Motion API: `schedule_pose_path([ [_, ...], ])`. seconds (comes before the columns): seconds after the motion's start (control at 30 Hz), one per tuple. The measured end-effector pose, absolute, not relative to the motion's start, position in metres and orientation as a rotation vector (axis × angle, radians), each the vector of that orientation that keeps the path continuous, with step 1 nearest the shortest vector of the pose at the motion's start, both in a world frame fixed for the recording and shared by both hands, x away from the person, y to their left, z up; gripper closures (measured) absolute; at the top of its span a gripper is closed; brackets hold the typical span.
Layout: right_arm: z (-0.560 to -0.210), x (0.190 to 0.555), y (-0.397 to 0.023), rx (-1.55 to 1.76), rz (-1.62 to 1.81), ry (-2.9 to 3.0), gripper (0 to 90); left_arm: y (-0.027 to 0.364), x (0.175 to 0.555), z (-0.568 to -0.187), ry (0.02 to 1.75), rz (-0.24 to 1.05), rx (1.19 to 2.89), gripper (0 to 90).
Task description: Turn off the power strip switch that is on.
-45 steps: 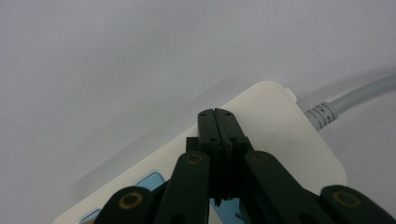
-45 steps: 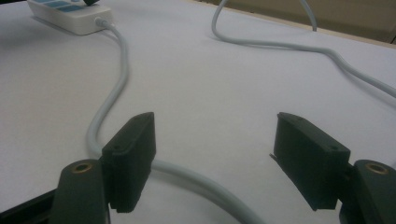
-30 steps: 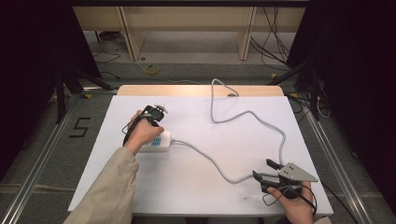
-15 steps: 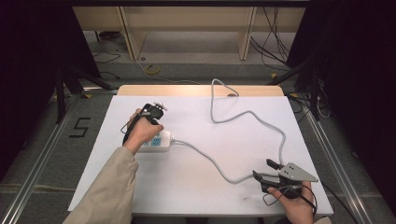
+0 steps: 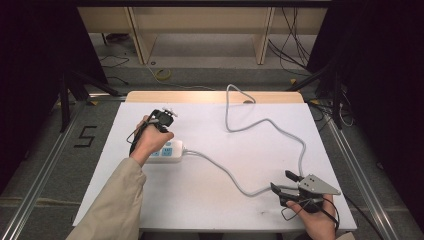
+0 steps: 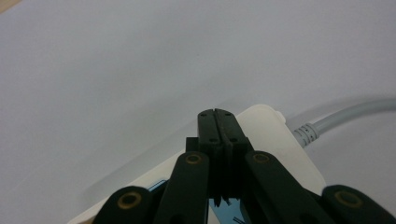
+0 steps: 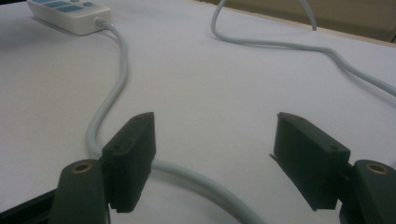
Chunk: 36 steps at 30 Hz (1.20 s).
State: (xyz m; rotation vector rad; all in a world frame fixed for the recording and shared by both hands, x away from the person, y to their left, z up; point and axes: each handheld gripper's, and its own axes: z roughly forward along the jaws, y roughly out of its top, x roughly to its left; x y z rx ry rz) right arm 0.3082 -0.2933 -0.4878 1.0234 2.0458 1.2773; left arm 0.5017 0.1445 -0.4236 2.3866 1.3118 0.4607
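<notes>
Left gripper [image 6: 217,122], jaws closed and empty, is pressing the power strip [image 6: 275,140] steady while right gripper [image 7: 215,154] is straddling the cable [image 7: 112,100] wide-open

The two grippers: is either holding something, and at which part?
Nothing is held. The left gripper is shut above the power strip; the right gripper is open over the cable.

The desk [image 5: 210,200] has a white top and a wooden strip [image 5: 150,96] along its 12 o'clock edge. On the grey floor at 9 o'clock is a black number 5 [image 5: 85,136]. Loose cables [image 5: 290,35] lie at 1 o'clock.
</notes>
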Motion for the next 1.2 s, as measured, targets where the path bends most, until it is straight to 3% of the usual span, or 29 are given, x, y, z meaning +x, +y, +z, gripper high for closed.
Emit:
schedule_pose_path([
  [0.3,-0.488,0.308,-0.294,1.026,1.278,2.046,30.5,0.149,0.495,-0.414,1.271,0.484,2.308,77.3],
  [0.77,-0.488,0.308,-0.293,1.027,1.279,2.042,30.4,0.157,0.475,-0.398,1.209,0.521,2.145,44.1],
  [1.2,-0.488,0.308,-0.293,1.03,1.276,2.043,30.4,0.163,0.446,-0.388,1.104,0.527,2.064,35.4],
])
